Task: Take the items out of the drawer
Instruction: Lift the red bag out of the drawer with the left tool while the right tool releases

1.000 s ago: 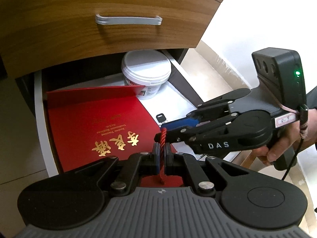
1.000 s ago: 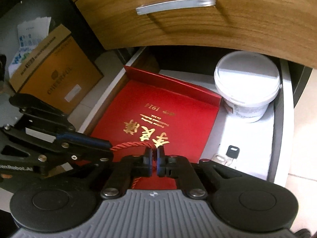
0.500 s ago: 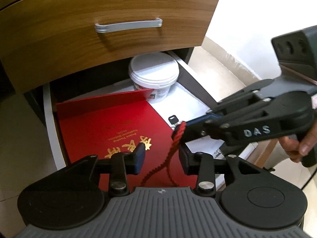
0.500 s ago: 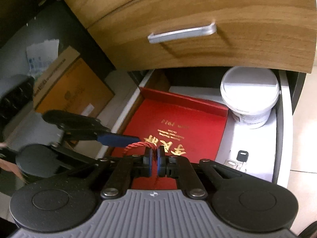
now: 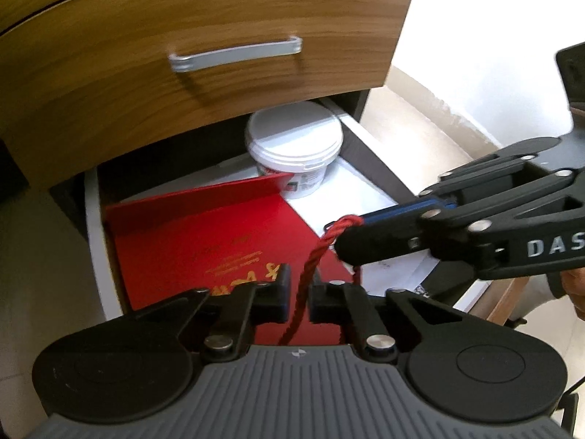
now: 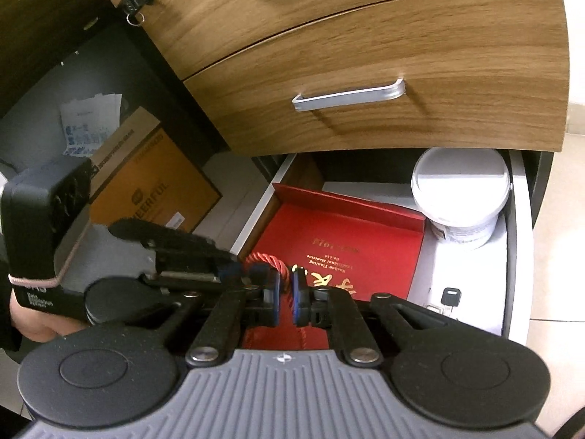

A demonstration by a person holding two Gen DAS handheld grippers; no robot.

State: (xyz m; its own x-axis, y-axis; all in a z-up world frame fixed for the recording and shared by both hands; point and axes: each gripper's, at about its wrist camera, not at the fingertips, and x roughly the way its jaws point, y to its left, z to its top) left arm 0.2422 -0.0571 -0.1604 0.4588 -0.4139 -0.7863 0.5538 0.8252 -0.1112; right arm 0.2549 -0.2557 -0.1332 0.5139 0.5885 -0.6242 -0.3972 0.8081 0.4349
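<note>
Cord (image 5: 310, 267) from the red bag (image 5: 204, 241) runs up between the left claw (image 5: 299, 298), whose jaws stand a little apart without pinching it; the right claw's closed tips hold the cord's loop. From the right wrist, the right claw (image 6: 286, 292) sits nearly closed on that cord. Bag, white tub (image 6: 461, 197) and key (image 6: 450, 297) all lie in the open drawer (image 6: 517, 248), so nothing is out yet.

Bag (image 5: 204, 234): red, gold lettering. Cord (image 5: 310, 267): red, twisted. Tub (image 5: 294, 146): white. Drawer fronts (image 5: 182, 73): brown woodgrain. Finger pads (image 6: 298, 289): blue.
</note>
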